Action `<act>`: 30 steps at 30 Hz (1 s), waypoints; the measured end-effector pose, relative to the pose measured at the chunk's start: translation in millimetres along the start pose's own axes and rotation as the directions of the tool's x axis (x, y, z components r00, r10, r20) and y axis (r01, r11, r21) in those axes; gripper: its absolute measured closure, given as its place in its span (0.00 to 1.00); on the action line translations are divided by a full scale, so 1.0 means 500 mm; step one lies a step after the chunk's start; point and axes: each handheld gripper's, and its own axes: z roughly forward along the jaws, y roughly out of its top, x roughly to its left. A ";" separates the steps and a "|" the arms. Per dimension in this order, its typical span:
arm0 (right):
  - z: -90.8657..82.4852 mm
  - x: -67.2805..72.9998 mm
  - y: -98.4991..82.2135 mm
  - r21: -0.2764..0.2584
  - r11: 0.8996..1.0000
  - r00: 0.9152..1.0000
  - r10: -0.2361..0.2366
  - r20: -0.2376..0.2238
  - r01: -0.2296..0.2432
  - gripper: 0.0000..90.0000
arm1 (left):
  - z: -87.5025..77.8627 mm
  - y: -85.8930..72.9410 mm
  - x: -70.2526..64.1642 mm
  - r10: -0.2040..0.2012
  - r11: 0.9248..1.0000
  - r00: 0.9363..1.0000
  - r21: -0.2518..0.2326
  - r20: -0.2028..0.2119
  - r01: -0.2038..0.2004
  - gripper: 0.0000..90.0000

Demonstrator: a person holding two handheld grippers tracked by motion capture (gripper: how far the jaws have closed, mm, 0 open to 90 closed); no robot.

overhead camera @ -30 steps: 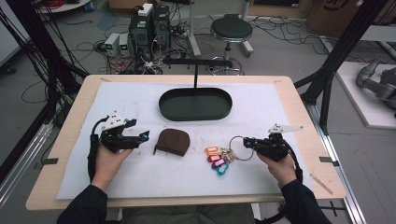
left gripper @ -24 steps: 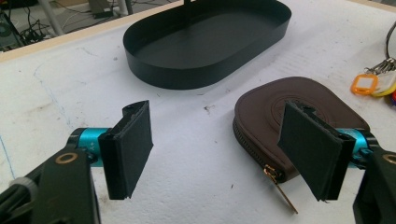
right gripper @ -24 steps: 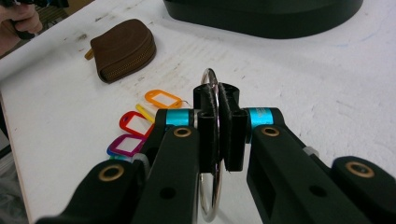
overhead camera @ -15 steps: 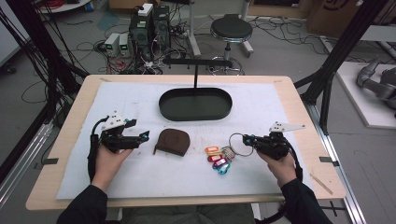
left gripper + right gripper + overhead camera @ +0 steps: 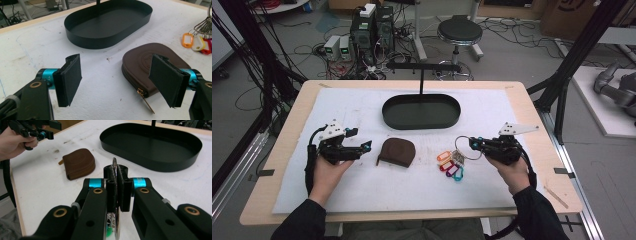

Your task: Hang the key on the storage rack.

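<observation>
A bunch of keys with coloured tags (image 5: 450, 164) lies on the white mat right of centre. Its metal ring (image 5: 463, 148) is pinched edge-on in my right gripper (image 5: 472, 144), which is shut on it; the ring (image 5: 114, 162) stands up between the closed pads of the right gripper (image 5: 116, 173). A brown zipped pouch (image 5: 397, 151) lies at the centre. My left gripper (image 5: 366, 146) hovers just left of it, jaws wide open and empty. In the left gripper view the pouch (image 5: 142, 56) sits beyond the left gripper's (image 5: 117, 75) right-hand jaw.
A black oval tray (image 5: 422, 112) sits at the back centre of the mat, with a black T-shaped stand (image 5: 422, 65) rising behind it. The tray (image 5: 107, 22) is empty. Table edges lie close to both hands.
My right gripper has risen a little with the key ring in it, and the tags have shifted slightly toward it. The left gripper and the pouch have stayed put.
</observation>
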 end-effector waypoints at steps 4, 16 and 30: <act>-0.002 0.000 0.024 -0.009 1.000 1.000 -0.028 -0.014 0.028 0.97 | -0.004 0.000 0.000 0.003 1.000 1.000 0.001 -0.002 -0.003 0.29; -0.005 0.001 0.089 -0.032 0.995 0.994 -0.098 -0.046 0.096 0.97 | -0.031 0.006 -0.039 0.028 0.999 1.000 -0.031 -0.006 -0.028 0.29; 0.010 -0.015 0.139 -0.057 0.989 0.989 -0.137 -0.059 0.133 0.97 | -0.056 -0.017 -0.039 0.024 0.998 1.000 -0.050 -0.006 -0.024 0.29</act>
